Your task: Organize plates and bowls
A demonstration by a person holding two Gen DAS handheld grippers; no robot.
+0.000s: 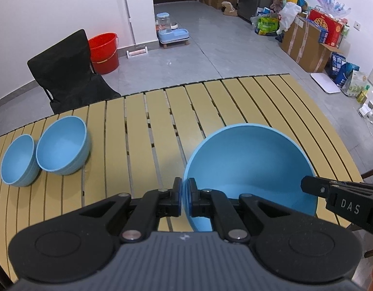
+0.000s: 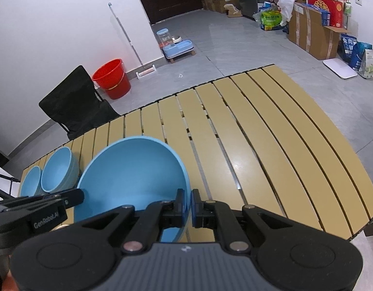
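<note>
- The left tongs (image 1: 184, 195) were pinching the rim of the large blue bowl (image 1: 247, 165) on its nine o'clock side, one pad inside the wall and one outside.
- The right tongs (image 2: 188, 205) were clamped on the same bowl's (image 2: 133, 174) opposite rim, at its three o'clock side, again with the wall between the pads.
- The large blue bowl hung between the two tools above the slatted yellow desk (image 1: 142, 126), near its front edge and tilted so its hollow faced the cameras.
- In the left wrist view, white letters reading "DAS" showed on the black body of the right tool, which entered from four o'clock.
- In the right wrist view, the left tool came in from nine o'clock and bore the white wording "GenRobot.AI".
- Two smaller blue bowls sat at the desk's ten o'clock corner: the small bowl (image 1: 17, 160) nearest the edge, and the medium bowl (image 1: 62, 145) just beside it, their rims touching or nearly so.
- Both stood well apart from the large bowl in the left view.
- Beyond the desk stood a black chair (image 1: 65, 72) and a red bucket (image 1: 105, 52) at eleven o'clock.
- A blue pet feeder (image 1: 170, 30) sat at twelve o'clock on the grey floor.
- At two o'clock, cardboard boxes (image 1: 305, 41) carried a red gift box (image 1: 326, 25); blue bags beside them showed Chinese characters too small to read surely.
</note>
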